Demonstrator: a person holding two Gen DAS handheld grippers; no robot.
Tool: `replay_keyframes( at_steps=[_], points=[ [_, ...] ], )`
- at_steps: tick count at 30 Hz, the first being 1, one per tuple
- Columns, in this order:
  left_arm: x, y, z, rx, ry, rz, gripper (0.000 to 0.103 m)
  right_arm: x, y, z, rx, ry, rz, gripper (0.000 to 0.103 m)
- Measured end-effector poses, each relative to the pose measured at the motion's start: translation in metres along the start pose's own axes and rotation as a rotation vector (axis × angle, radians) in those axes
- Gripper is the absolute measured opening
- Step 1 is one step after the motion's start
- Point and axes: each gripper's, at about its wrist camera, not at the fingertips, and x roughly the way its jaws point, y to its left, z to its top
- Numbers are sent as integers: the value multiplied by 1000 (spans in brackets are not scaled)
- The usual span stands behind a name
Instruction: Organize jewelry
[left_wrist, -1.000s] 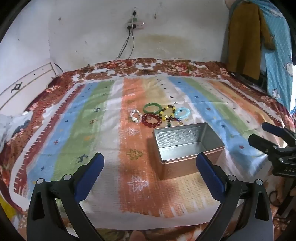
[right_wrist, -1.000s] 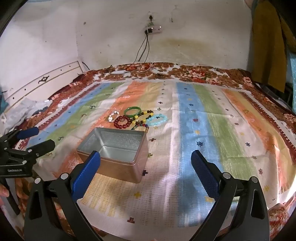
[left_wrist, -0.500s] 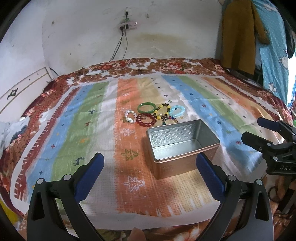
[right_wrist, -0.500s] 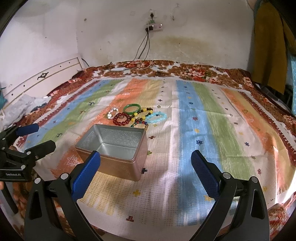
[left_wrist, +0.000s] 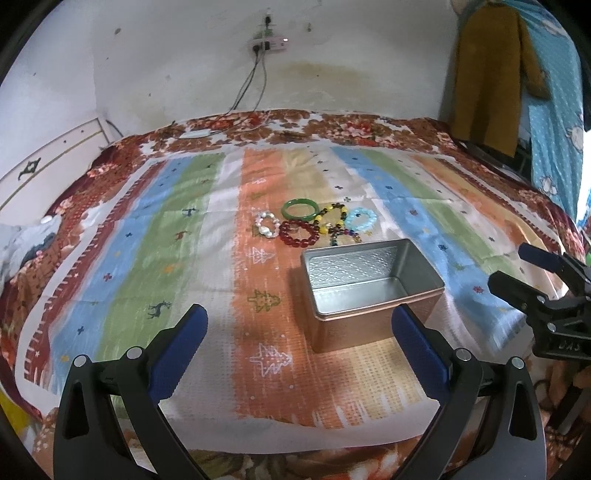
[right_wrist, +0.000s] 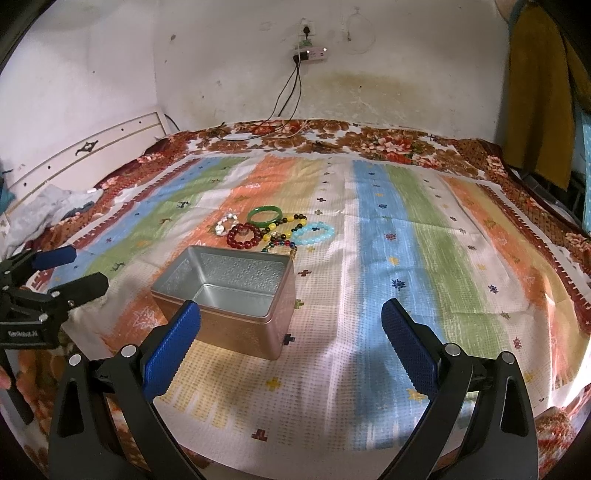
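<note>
Evidently nothing is sorted yet: the metal tin (left_wrist: 373, 284) stands empty at centre, and the bracelets (left_wrist: 317, 223) lie clustered just beyond it, at its 12 o'clock. Left gripper (left_wrist: 299, 343) and right gripper (right_wrist: 291, 338) hover with fingers spread, holding nothing. Printed lettering on the gripper bodies is too blurred to read.

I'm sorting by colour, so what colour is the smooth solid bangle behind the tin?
Green. The bangle shows best in the left wrist view.
</note>
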Motion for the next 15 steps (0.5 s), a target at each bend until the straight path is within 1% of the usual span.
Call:
replay_keyframes(
  at_steps=[3, 15],
  points=[
    [0, 2, 0, -14, 3, 11, 98, 0, 0, -1, 0, 2, -1, 99],
    [0, 4, 0, -14, 6, 16, 98, 2, 0, 0, -1, 10, -3, 99]
  ],
)
